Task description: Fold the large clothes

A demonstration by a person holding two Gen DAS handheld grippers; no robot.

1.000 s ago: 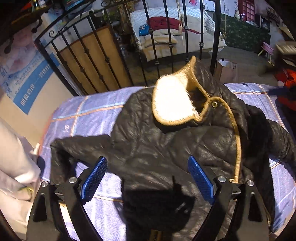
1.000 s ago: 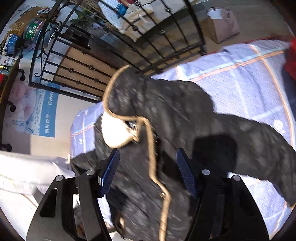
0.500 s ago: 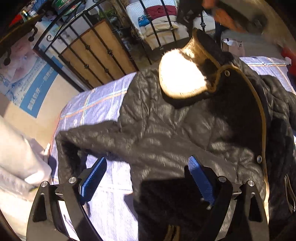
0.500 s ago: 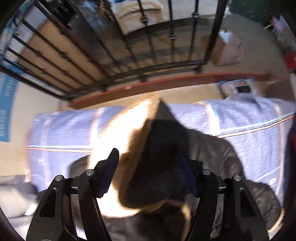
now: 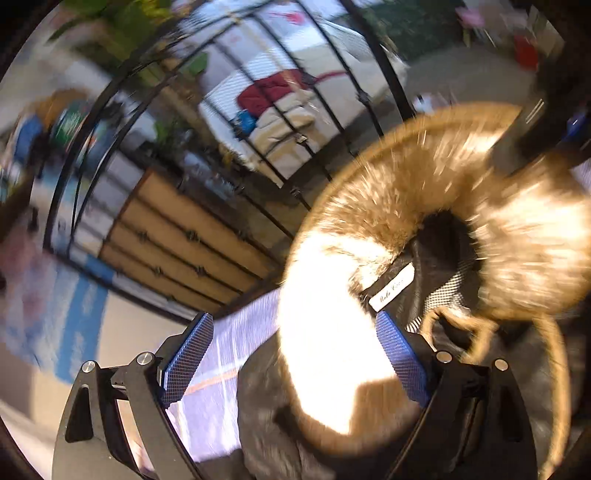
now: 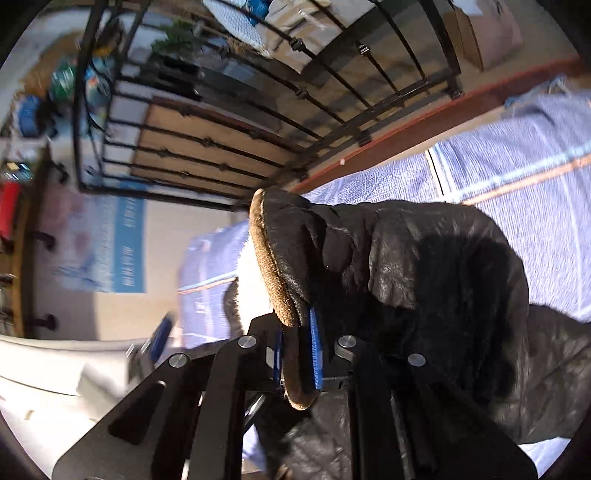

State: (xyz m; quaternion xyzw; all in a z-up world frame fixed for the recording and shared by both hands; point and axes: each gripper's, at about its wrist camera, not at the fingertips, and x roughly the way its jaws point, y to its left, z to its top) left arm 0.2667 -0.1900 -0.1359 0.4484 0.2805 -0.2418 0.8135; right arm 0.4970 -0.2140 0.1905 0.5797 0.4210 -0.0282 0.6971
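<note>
A black quilted jacket with a tan-edged fur collar lies on a bed with a lilac checked sheet. My right gripper is shut on the collar's tan edge, and the leather bunches up behind it. In the left wrist view my left gripper is around the sunlit part of the fur collar. Its jaws are closing; the fur lies against the right pad and stands apart from the left one. A white neck label shows inside the collar. This view is blurred.
A black iron bedstead with wooden panels stands just beyond the collar. Behind it lie folded bedding and a cardboard box. Pale cloth lies at the lower left.
My right gripper has shut on the collar's edge. My left gripper has swung from over the jacket's body up to the collar and rolled; the collar now sits between its jaws.
</note>
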